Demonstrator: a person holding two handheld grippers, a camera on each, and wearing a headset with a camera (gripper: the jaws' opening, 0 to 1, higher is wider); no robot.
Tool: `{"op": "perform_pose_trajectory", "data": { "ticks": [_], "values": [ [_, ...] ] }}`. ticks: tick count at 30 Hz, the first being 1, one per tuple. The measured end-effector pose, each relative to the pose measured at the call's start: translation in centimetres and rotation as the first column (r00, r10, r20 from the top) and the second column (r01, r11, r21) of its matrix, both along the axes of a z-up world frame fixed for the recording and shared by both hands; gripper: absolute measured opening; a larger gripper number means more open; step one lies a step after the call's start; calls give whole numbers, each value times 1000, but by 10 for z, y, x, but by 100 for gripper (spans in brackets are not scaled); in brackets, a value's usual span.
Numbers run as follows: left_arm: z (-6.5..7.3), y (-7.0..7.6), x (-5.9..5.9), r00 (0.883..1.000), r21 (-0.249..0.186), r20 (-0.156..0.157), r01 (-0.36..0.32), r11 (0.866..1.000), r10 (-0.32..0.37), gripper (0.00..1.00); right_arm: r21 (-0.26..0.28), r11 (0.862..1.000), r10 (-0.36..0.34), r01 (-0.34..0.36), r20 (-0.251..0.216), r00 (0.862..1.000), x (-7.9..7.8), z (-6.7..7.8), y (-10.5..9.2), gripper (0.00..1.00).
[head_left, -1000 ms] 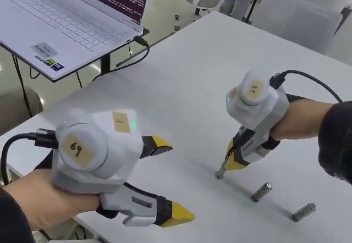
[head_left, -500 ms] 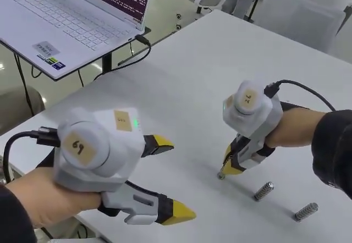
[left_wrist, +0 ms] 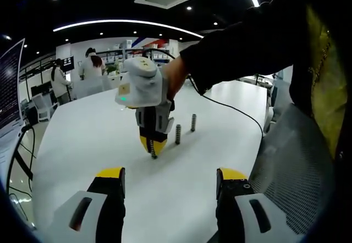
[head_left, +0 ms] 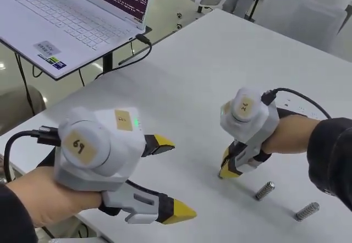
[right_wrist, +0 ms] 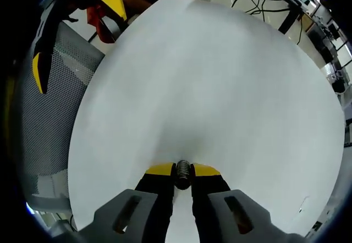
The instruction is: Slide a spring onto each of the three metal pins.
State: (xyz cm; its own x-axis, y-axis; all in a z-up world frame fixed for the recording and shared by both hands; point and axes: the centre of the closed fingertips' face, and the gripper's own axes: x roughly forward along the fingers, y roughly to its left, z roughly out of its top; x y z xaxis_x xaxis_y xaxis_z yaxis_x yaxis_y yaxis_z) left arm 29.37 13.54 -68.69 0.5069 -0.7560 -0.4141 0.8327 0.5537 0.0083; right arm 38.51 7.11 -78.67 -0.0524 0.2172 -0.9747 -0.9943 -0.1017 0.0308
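Lower now, my right tongs (head_left: 226, 171) clamp a grey coiled metal spring (right_wrist: 182, 174) at the white desk (head_left: 209, 67) — tilted, it may jam or flick away; left tongs (head_left: 175, 177) gape.

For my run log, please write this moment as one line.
left gripper: open | right gripper: shut on spring, at table | two other springs: upright

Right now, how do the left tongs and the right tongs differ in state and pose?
The left tongs are open with nothing between them; the right tongs are shut on a spring. The left tongs are held roughly level over the near edge of the table; the right tongs point down, tips close to the tabletop. Both have yellow tips and white bodies.
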Motion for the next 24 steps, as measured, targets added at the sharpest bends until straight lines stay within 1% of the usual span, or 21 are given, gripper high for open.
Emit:
{"op": "perform_pose_trajectory", "data": {
  "ticks": [13,24],
  "values": [
    [0,-2,-1,1000,1,-1,3,1000,-3,63,7,1000,-7,7,3,1000,-1,-1,0,10],
    [0,-4,-1,1000,4,-2,9,1000,-9,63,15,999,-31,31,1,1000,0,3,-4,17]
  ]
}}
